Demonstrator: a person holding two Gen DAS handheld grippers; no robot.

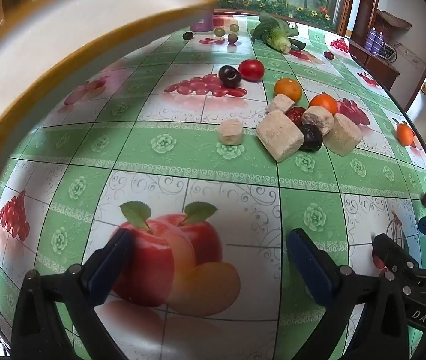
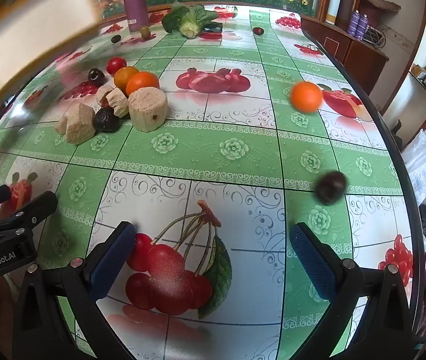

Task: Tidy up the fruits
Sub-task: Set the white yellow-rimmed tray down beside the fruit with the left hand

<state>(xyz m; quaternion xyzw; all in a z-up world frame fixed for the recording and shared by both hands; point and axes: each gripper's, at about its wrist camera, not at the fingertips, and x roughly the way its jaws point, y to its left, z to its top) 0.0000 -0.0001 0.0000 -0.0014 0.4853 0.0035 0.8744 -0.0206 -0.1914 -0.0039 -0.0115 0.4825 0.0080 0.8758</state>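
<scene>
Fruits are lying scattered over a glossy tablecloth [image 1: 165, 144] printed with green floral squares and pictures of apples and cherries. In the left wrist view a cluster is sitting toward the right: a red tomato [image 1: 251, 70] touching a dark plum [image 1: 229, 76], two oranges [image 1: 288, 89] behind a heap of pale, crumbly-looking blocks [image 1: 279, 139], and a wrinkled dark fruit [image 1: 312, 137] wedged among those blocks. The right wrist view is showing the same heap [image 2: 147, 108] from the other side, at upper left, and it alone is giving a clear look at a lone orange [image 2: 306, 96] and a dark round fruit [image 2: 331, 186] lying well apart near the table's right edge, both blurred. In the left view those two are shrinking to small shapes at the rim.

A leafy green vegetable [image 2: 190, 21] and a purple bottle [image 2: 135, 0] are standing at the far end; the left view is cutting most of the bottle off behind a blurred white dish with an orange-brown rim [image 1: 63, 45], which is filling the upper left corner. Small greenish fruits near the bottle are too small to identify.

Left gripper [image 1: 210, 258] and right gripper [image 2: 213, 255] are both hanging above the cloth with their blue textured pads spread wide and nothing between them. Each view is catching a black part of the other gripper at its edge.
</scene>
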